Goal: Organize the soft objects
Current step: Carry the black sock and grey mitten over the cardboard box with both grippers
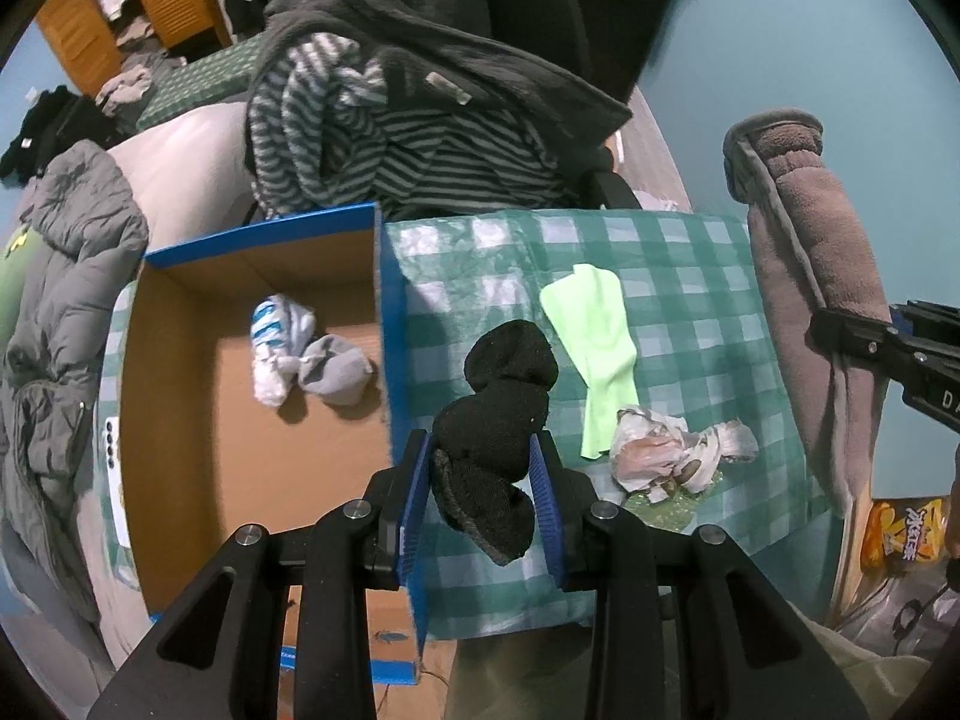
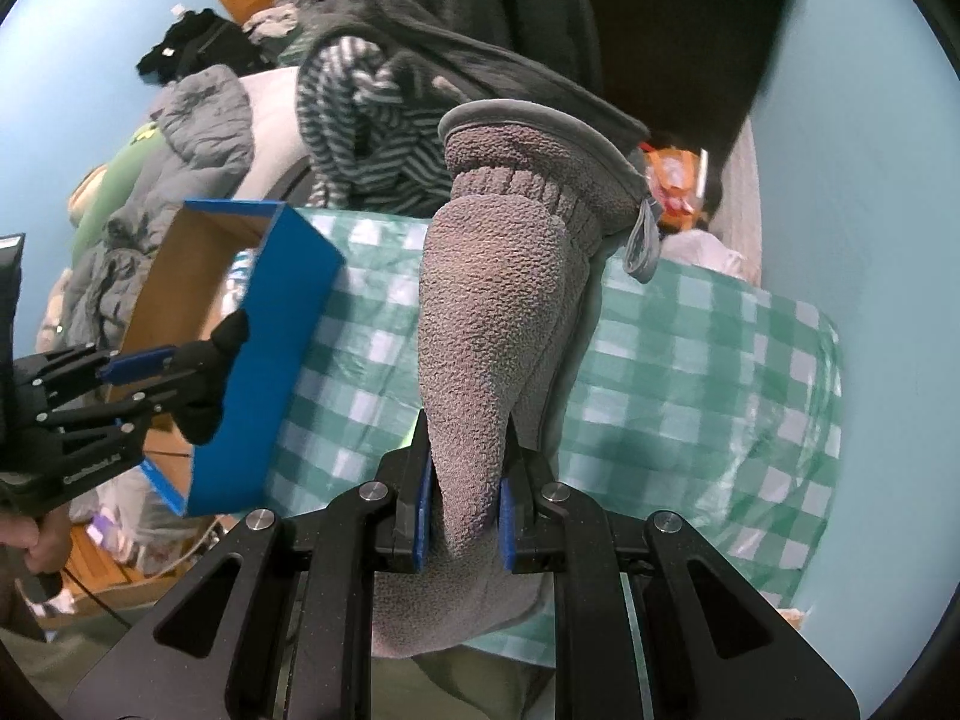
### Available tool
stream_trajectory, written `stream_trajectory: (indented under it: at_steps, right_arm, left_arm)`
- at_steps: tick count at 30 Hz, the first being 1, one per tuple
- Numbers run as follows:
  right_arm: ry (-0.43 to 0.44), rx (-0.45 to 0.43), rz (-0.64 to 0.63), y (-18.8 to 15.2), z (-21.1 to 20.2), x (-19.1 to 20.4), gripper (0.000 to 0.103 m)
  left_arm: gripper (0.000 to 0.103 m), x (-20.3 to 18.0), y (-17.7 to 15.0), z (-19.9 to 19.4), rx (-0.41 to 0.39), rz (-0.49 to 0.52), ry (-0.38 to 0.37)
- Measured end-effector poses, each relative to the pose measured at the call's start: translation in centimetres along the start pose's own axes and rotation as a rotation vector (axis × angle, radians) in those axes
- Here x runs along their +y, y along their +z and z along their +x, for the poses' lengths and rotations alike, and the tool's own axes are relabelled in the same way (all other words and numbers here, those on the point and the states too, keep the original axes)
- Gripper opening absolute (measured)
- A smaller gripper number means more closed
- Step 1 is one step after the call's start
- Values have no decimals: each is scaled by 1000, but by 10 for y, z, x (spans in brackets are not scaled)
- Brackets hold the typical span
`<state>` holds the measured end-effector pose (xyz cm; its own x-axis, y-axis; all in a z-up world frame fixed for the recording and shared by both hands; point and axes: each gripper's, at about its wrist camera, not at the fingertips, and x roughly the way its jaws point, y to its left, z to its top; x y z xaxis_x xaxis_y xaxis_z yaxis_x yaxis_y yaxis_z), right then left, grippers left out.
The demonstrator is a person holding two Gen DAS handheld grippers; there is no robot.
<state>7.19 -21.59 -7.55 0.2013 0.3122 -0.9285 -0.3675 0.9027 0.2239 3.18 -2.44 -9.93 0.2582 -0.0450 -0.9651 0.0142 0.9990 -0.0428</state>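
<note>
Dim cool light, heavy fisheye warping

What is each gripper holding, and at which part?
The left gripper pinches a rolled black sock around its lower middle. The right gripper clamps a grey fleece mitt near its lower, narrow end.

The blue box wall (image 1: 390,360) stands just left of the left gripper (image 1: 483,480). Ahead-right, a green cloth (image 1: 594,336) and crumpled bag (image 1: 672,450) occupy the checked tablecloth (image 1: 690,276); the box interior (image 1: 252,438) offers open floor.
</note>
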Motion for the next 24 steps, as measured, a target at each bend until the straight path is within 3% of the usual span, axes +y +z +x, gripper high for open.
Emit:
stream_trajectory:
  at_steps: [24]
  right_arm:
    - [159,8,-255,41,31,149,15]
  left_arm:
    - [33,104,-26,-27,-29,-185,72]
